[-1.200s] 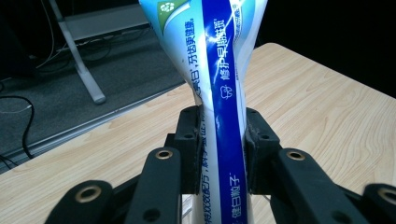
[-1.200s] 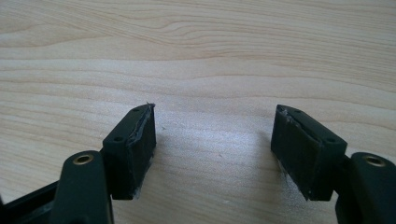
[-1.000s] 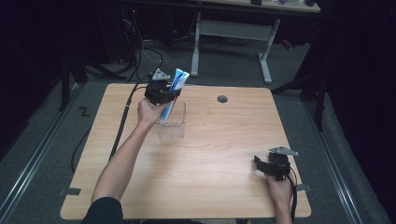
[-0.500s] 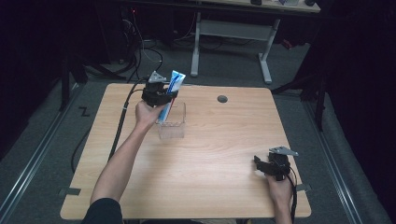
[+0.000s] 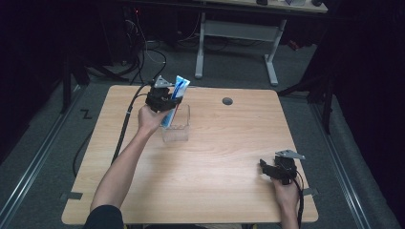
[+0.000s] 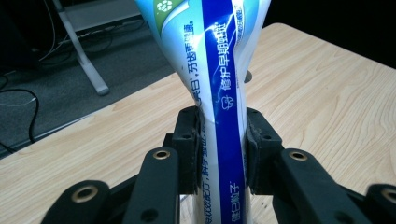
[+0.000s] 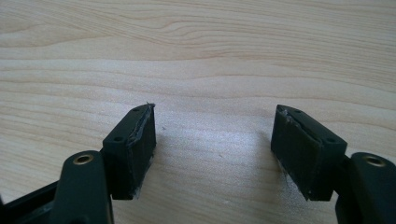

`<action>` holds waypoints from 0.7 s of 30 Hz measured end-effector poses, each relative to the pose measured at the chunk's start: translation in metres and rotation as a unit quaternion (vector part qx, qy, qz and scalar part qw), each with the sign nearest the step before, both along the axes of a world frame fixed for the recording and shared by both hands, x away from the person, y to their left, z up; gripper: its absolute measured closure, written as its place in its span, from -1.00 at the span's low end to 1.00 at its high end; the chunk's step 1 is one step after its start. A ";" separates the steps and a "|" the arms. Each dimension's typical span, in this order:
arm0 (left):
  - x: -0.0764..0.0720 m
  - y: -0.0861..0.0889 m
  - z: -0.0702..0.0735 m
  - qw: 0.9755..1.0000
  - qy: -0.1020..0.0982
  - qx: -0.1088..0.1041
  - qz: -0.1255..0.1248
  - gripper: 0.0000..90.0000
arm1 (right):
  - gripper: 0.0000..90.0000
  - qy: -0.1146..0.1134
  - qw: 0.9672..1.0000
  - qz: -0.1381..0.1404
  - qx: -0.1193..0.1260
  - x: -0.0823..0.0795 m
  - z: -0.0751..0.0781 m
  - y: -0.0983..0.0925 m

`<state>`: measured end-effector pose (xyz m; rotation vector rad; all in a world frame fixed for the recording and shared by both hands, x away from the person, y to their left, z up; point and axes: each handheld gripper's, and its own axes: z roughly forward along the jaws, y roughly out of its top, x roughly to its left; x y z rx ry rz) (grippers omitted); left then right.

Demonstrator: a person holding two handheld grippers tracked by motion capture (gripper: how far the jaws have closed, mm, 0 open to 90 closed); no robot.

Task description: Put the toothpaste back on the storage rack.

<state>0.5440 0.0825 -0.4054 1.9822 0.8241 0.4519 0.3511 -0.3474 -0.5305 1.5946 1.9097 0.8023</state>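
- high view: the left tool (image 5: 165,98) sits over the far left part of the wooden worktop (image 5: 215,157), pinching a blue and white toothpaste tube (image 5: 177,93). the tube stands nearly upright with its lower end down inside a clear plastic box (image 5: 177,128), flat crimped end up top. the right tool (image 5: 277,168) is well apart from all that, near the worktop's front right corner. there's a small round grey grommet (image 5: 227,101) by the far edge. can't read any label from up here, too small.
- left gripper view: both pads (image 6: 189,149) press on the tube (image 6: 224,93) from either side, squeezing it in at the waist. a dark blue stripe runs down it with a lightning bolt graphic and chinese print, looks like "修护早期蛀牙", and "健白" lower down. there's a green recycling-type mark near the top.
- right gripper view: the jaws are spread wide with nothing between them, just bare wood grain underneath. the pads (image 7: 140,144) look a bit scuffed at the edges.
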 end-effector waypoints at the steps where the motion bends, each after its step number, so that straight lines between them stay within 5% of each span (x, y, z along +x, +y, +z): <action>1: 0.000 0.000 -0.001 1.000 0.001 0.002 0.000 0.55 | -0.31 0.000 1.000 0.001 -0.001 0.000 0.000 0.000; 21: -0.009 -0.008 -0.012 0.999 0.010 0.045 -0.017 0.56 | -0.31 0.000 1.000 0.001 -0.001 0.000 0.000 0.000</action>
